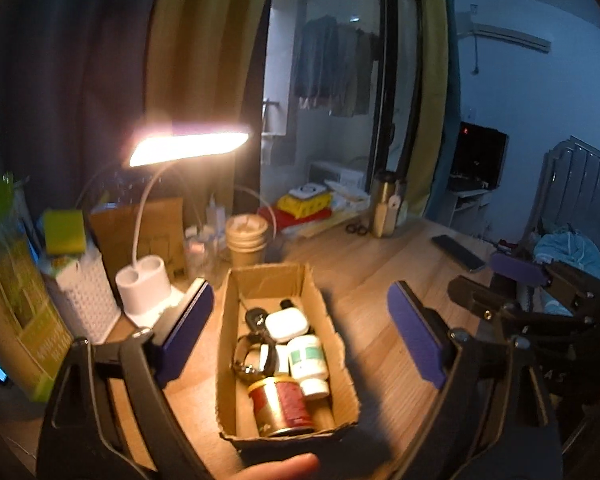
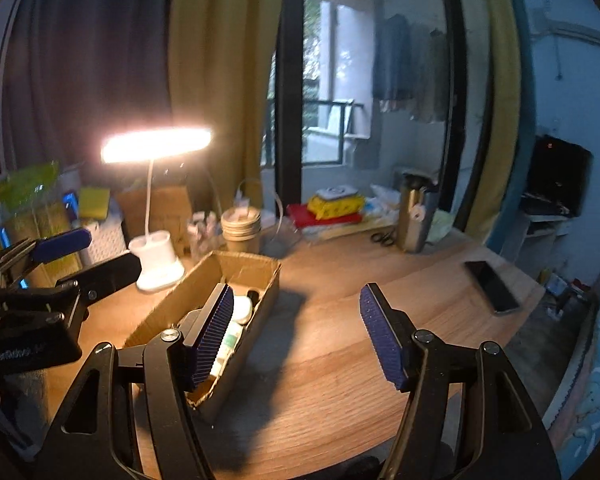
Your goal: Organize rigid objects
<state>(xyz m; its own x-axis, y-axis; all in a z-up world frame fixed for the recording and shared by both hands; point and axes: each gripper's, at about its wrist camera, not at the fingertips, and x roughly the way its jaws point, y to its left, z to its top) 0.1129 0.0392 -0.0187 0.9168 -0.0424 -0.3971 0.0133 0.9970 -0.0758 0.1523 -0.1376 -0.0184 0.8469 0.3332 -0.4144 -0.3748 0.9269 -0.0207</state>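
An open cardboard box (image 1: 342, 364) (image 2: 172, 300) stands on the wooden desk. Inside lie a red tin (image 1: 282, 404), a white bottle with a green label (image 1: 308, 360), a white case (image 1: 286, 324), a watch (image 1: 252, 356) and a small black item (image 1: 256, 316). My left gripper (image 1: 300, 332) hovers above the box, its blue pads wide apart with nothing between them. My right gripper (image 2: 298, 332) hangs to the right of the box, also open and holding nothing. The left gripper's fingers (image 2: 60, 246) show at the left edge of the right wrist view.
A lit white desk lamp (image 1: 148, 280) (image 2: 158, 260), a white basket (image 1: 84, 292), a paper cup (image 1: 246, 240) and a brown bag crowd the desk behind the box. A black phone (image 2: 492, 286), scissors (image 2: 382, 237) and a metal flask (image 2: 414, 216) lie to the right. A fingertip (image 1: 284, 466) shows below.
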